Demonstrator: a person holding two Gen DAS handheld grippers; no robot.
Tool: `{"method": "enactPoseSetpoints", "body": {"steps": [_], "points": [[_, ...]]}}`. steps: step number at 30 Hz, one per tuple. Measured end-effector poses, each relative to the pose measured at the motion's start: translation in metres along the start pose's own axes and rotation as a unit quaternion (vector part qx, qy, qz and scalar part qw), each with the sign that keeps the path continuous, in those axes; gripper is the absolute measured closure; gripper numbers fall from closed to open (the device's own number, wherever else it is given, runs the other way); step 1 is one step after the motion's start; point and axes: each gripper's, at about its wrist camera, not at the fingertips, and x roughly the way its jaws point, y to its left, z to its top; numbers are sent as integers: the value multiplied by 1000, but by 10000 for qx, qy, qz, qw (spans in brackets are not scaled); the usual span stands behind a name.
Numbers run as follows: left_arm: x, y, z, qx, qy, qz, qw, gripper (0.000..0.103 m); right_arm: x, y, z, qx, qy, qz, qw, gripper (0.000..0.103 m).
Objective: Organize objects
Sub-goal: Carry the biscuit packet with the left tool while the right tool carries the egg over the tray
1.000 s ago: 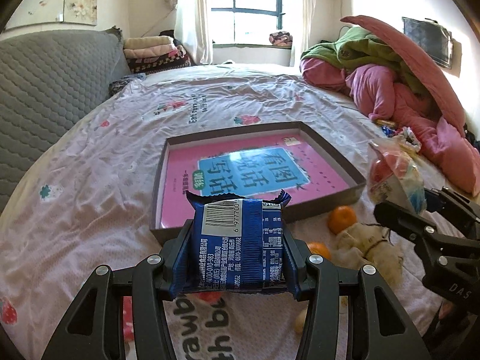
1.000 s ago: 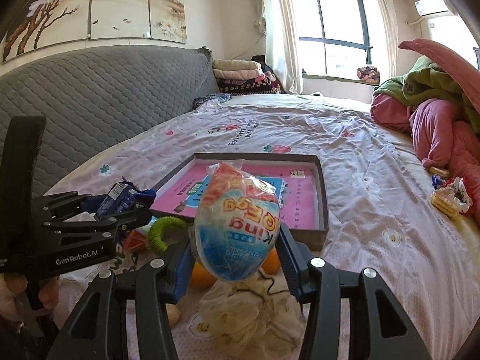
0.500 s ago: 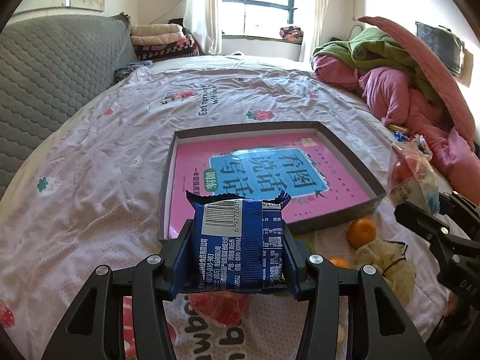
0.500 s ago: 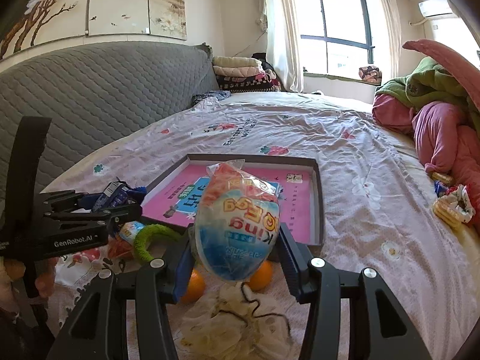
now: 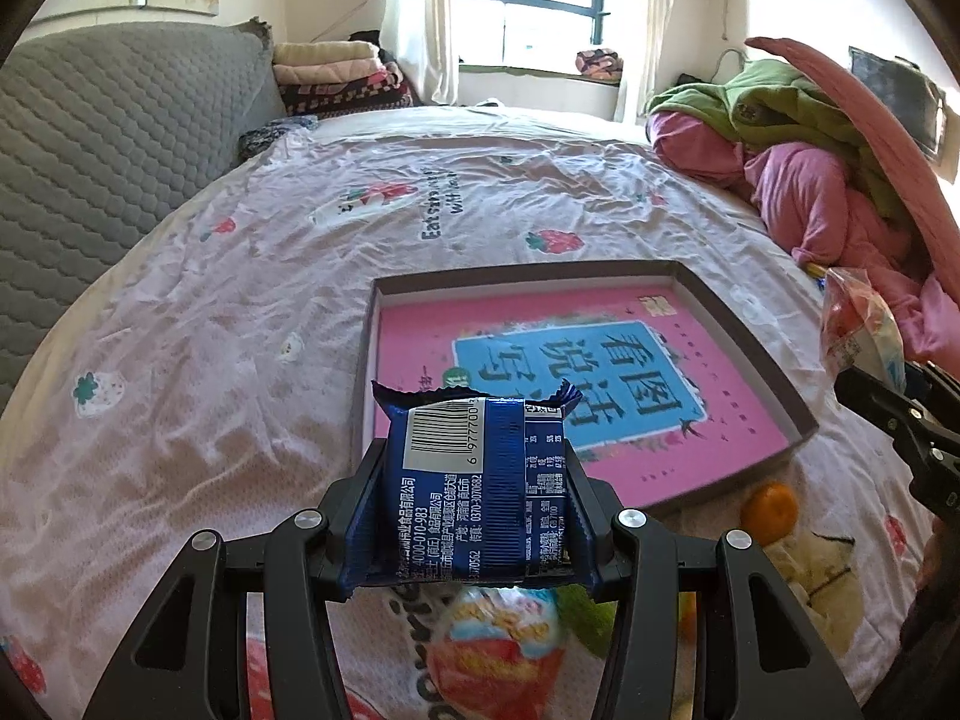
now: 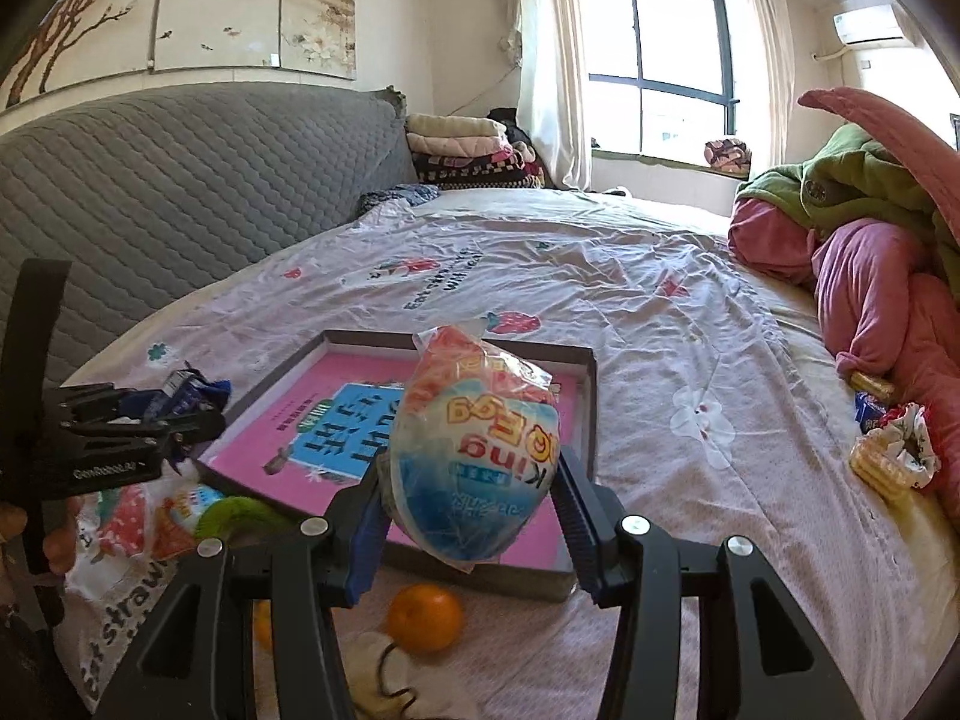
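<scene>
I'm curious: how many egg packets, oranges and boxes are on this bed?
Egg packets: 2
Oranges: 2
Box: 1
Total: 5

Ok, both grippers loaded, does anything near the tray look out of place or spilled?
Nothing spilled. The tray holds only a pink book, while an orange, a second egg-toy packet and a cream cloth bundle lie loose on the bedsheet in front of it.
</scene>
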Motion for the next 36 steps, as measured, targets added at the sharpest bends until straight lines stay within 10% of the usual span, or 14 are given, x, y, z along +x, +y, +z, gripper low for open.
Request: {"method": "enactPoseSetpoints", "body": {"steps": [36], "points": [[81,12,5,187,710,7,9973,50,85,-17,-14,-50,1090,187,9939,51]]}}
